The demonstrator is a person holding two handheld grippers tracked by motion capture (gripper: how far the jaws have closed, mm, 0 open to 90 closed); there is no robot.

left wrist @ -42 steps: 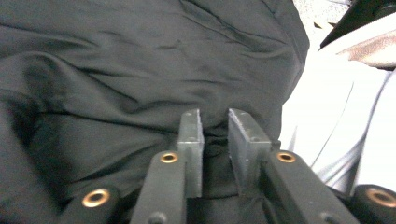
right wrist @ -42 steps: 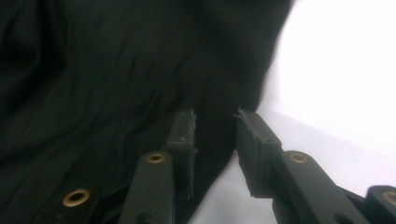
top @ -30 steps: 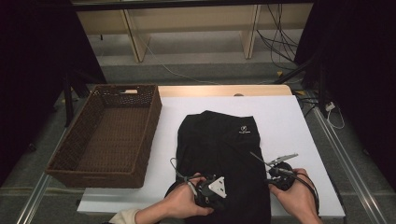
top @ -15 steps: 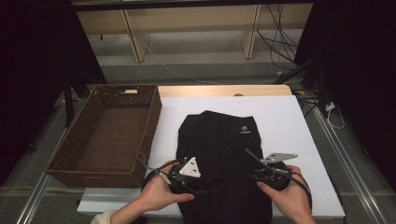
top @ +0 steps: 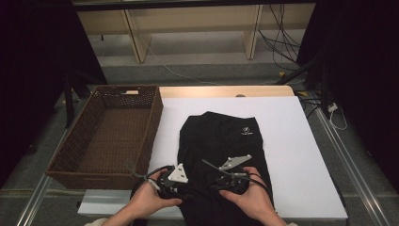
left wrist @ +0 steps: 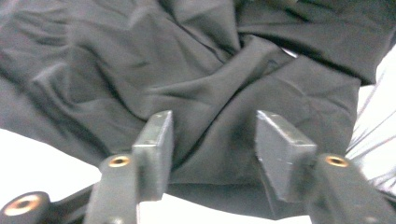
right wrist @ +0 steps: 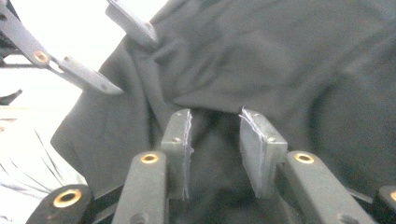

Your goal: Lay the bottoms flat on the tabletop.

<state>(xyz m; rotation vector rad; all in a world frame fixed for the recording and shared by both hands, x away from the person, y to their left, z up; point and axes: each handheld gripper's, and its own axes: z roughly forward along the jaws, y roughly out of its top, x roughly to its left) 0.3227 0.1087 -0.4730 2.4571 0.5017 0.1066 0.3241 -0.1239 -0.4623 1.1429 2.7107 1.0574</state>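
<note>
A black garment (top: 221, 136) with a small white logo lies folded on the white tabletop (top: 291, 141). At its lower left edge, a hand holds my left gripper (top: 181, 186). Its jaws have just been closing but stand apart over wrinkled black cloth (left wrist: 205, 79), with the pads off it (left wrist: 212, 126). My right gripper (top: 219, 182) is over the garment's lower middle. Its jaws have just been opening and stand apart (right wrist: 215, 121) before a fold edge of the cloth (right wrist: 210, 105), gripping nothing. The left gripper (right wrist: 133, 63) also appears open in the right gripper view.
A brown wicker basket (top: 94, 176) stands along the table's left side, with nothing in it. Wooden shelving and cables lie beyond the far edge. Bare white tabletop surrounds the garment to the right and at the back.
Both hands have moved left. The left gripper went from the garment's lower middle to its left edge. The right gripper went from the right edge to the lower middle.
</note>
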